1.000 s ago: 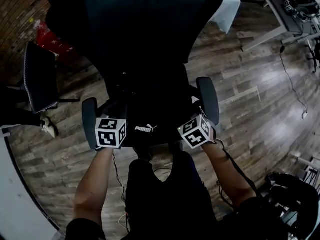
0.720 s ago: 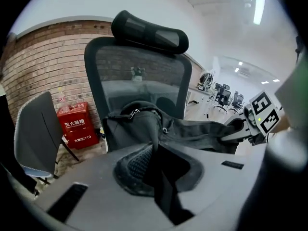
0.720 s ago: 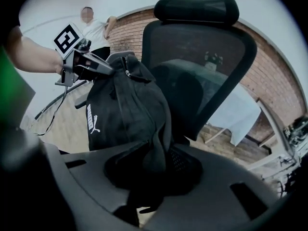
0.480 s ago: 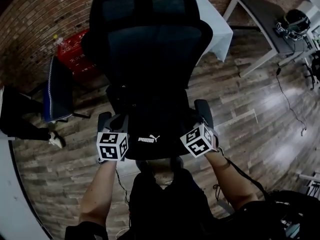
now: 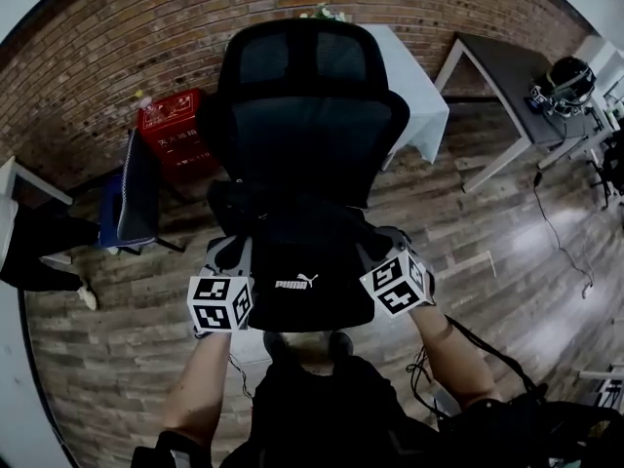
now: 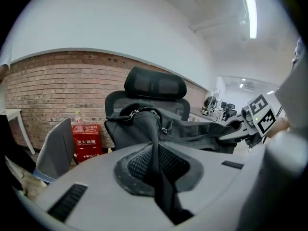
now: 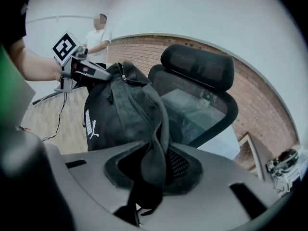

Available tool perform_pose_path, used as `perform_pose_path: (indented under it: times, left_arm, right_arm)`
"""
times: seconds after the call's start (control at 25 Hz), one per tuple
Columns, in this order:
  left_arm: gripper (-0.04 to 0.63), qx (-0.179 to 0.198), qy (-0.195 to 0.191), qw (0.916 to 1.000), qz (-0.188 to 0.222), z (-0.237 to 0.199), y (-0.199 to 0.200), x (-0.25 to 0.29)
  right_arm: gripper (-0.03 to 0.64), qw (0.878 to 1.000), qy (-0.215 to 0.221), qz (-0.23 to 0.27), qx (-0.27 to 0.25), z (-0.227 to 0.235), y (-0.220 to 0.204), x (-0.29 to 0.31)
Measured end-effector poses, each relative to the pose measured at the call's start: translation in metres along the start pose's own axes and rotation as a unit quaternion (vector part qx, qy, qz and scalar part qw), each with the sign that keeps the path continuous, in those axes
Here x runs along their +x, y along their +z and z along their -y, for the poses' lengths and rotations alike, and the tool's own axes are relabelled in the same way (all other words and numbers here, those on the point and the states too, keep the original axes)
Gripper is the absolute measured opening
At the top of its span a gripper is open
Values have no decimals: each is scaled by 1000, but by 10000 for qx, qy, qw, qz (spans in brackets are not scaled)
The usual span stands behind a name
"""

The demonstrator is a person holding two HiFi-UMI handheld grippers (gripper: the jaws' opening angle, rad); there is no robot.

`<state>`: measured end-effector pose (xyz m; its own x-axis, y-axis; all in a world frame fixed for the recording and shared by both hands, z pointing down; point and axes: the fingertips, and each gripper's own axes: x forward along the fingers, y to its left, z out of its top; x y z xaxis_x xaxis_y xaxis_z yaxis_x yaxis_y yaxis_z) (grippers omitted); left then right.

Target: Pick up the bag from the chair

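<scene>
While it sags soft and limp, the black bag (image 5: 307, 273) hangs before the chair (image 5: 314, 115), seemingly clear of the seat. The left gripper (image 5: 234, 253) has its jaws pinched on a thin fold, the right gripper (image 5: 376, 249) on a thicker bunch; top seams look surest.

Head view: the black bag (image 5: 297, 276) is covering the seat of the chair (image 5: 312, 125), while the marker cubes (image 5: 219, 303) are masking the jaws of the left gripper (image 5: 232, 256) and right gripper (image 5: 382, 252). At the left edge a person's dark-clad legs (image 5: 39, 247) are being cut off, and the print on the red box (image 5: 174, 136) is showing too small to read. In both gripper views, bunched bag fabric is filling the gap between the jaws.
</scene>
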<state>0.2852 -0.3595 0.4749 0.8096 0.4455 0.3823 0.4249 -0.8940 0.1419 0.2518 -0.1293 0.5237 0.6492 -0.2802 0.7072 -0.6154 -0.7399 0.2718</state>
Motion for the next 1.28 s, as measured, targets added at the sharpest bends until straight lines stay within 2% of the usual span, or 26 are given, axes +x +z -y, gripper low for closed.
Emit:
perform_pose_path:
  times: [0.6,1.0,1.28]
  left_arm:
    - [32,55,194,9933,1135,22,89,-82]
    - [31,102,211,9856,1675,31,129,-120]
    - [31,176,239,9788,2027,35,152,-145]
  right_arm:
    - [92,9944,-431,958,-89,21,78,-86]
    - [84,9852,-816,1505,-92,32,119,-124]
    - [83,9770,-1043,1835,-312,34,145,-152]
